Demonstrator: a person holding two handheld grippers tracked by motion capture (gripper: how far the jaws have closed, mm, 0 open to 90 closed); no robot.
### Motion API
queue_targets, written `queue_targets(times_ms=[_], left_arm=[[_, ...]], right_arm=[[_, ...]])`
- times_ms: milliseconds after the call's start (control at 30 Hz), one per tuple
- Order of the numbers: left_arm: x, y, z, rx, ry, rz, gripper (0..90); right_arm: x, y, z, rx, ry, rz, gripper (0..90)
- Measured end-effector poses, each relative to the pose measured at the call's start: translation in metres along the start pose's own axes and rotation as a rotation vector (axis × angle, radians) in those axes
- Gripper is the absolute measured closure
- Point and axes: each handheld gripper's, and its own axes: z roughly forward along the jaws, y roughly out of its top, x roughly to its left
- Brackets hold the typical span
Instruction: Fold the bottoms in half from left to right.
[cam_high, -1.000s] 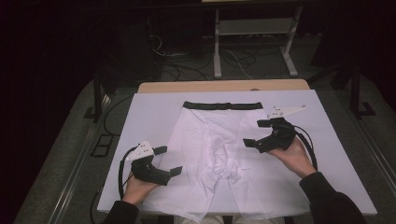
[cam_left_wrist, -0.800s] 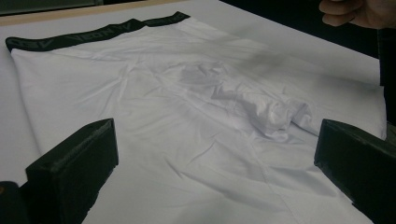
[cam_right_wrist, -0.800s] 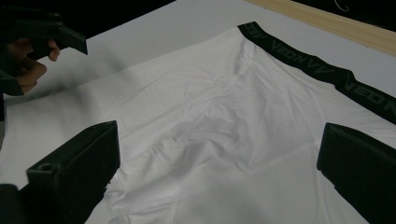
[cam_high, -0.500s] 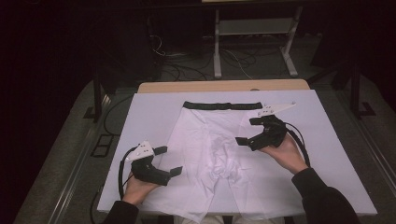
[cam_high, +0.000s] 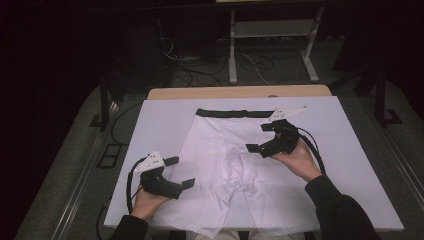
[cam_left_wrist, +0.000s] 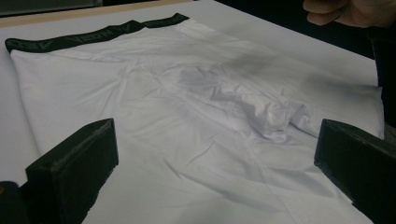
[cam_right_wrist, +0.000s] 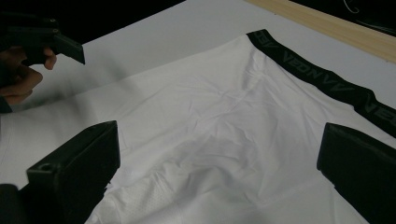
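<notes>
Holding the left gripper (cam_high: 177, 172) wide open and empty at the near left of the shorts (cam_high: 227, 165), jaws pointing across the left leg, one just beside the hem edge and the other over the fabric. Keeping the right gripper (cam_high: 260, 137) spread just as wide, gripping nothing, hovering over the right hip of the shorts below the waistband (cam_high: 235, 113), jaws aimed toward the middle. Seeing white cloth between both pairs of black jaws in the gripper views, creased at the crotch (cam_left_wrist: 261, 112). Lying flat and face up on the white sheet (cam_high: 350, 150), black waistband at the far end, legs toward the person. Showing a strip of wooden table (cam_high: 240, 92) beyond the sheet.
</notes>
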Motion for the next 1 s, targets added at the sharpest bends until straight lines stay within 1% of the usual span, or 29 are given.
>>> queue_targets(times_ms=[667, 1000], left_arm=[[0.000, 0.000, 0.000, -0.002, -0.003, 0.000, 0.0], [0.000, 0.000, 0.000, -0.003, -0.004, 0.001, 0.0]], right_arm=[[-0.007, 0.009, 0.022, 0.016, -0.005, 0.013, 0.0], [-0.011, 0.020, 0.032, 0.018, -0.011, 0.010, 0.0]])
